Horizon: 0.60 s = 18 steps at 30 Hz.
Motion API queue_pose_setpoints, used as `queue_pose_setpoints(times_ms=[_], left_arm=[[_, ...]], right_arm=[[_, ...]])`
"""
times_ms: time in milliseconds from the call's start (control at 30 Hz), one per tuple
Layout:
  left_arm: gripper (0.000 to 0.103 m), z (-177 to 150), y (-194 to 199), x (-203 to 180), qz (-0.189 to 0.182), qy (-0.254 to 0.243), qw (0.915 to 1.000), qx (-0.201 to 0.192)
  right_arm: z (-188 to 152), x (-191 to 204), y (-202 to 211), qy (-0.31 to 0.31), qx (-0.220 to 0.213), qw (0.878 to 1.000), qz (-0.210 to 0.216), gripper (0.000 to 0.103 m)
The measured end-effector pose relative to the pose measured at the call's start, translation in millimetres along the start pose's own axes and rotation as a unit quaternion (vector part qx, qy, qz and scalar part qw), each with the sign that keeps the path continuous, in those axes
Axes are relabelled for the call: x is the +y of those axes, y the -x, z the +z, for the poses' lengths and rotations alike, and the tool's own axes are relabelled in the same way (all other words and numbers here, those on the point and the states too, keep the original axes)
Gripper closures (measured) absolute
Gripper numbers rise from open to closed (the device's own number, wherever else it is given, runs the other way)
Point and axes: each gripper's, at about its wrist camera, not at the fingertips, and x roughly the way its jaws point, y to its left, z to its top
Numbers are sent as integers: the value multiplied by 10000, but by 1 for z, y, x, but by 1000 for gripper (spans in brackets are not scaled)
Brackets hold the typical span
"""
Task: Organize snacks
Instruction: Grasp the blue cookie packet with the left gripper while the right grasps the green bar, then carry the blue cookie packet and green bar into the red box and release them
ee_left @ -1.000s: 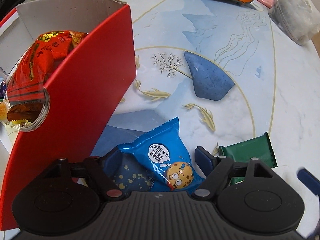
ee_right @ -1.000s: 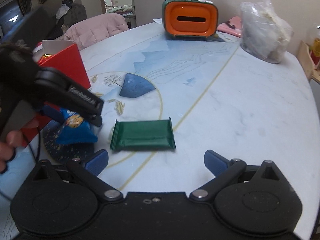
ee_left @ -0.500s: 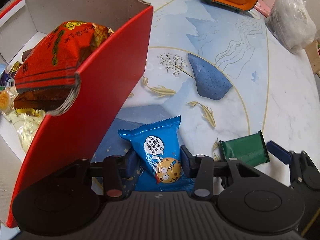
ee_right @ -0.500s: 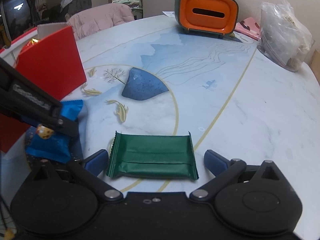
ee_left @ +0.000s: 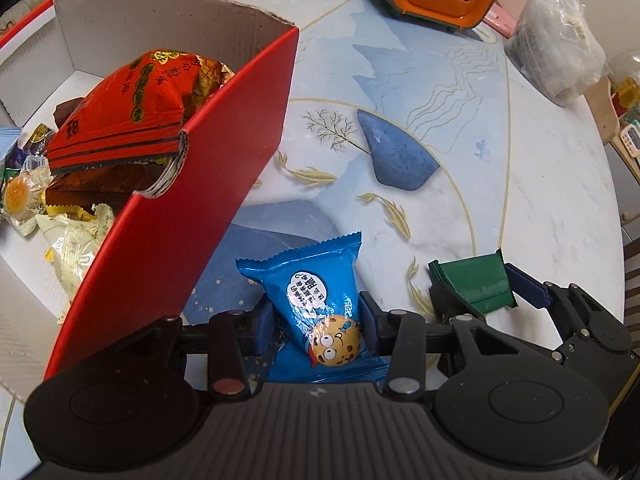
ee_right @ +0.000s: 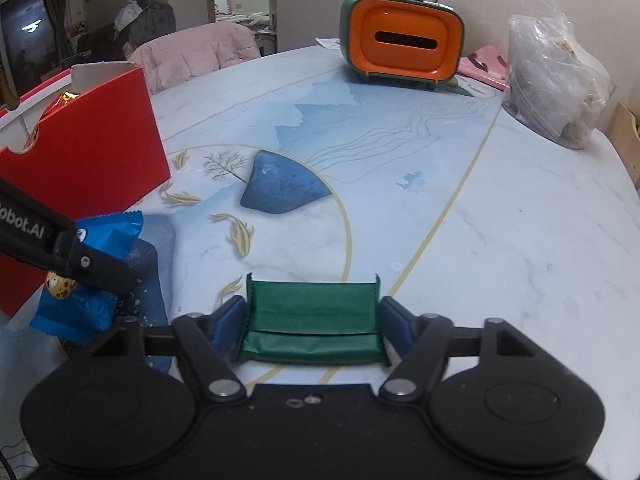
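Note:
My left gripper [ee_left: 316, 320] is shut on a blue cookie packet [ee_left: 320, 296] with a cartoon cookie face, held just above the table beside the red snack box [ee_left: 208, 184]. The packet also shows in the right wrist view [ee_right: 96, 276]. My right gripper [ee_right: 312, 316] is shut on a green snack packet [ee_right: 312, 320], its blue pads [ee_right: 230, 318] pressing both short ends at table level. The green packet also shows in the left wrist view [ee_left: 472, 280]. The red box [ee_right: 80, 160] holds a big red bag [ee_left: 128, 108] and several small wrapped snacks.
An orange and green tissue holder [ee_right: 402, 46] stands at the table's far edge. A clear plastic bag [ee_right: 560, 80] sits at the far right. A chair with a pink jacket [ee_right: 196, 52] stands beyond the table. The table edge [ee_left: 612, 200] runs down the right.
Both grippers have closed: the left on the blue cookie packet, the right on the green packet after moving up to it. The left has lifted, so I see into the box.

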Motion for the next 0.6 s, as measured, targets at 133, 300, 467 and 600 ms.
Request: queue_pose_setpoints(times_ms=[133, 300, 467, 600], left_arm=[[63, -4, 8, -1, -48, -88, 9999, -42], [63, -11, 23, 0, -152, -178, 9997, -107], [64, -18, 40, 1, -238, -366, 9989, -190], [64, -22, 57, 5, -324, -468, 9982, -214]], right_arm=[[-3, 0, 10, -52, 30, 9999, -90, 36], [-7, 3, 33, -131, -28, 9999, -66, 37], [-7, 11, 64, -168, -115, 9998, -15, 37], [-6, 18, 90, -198, -202, 9996, -1, 37]])
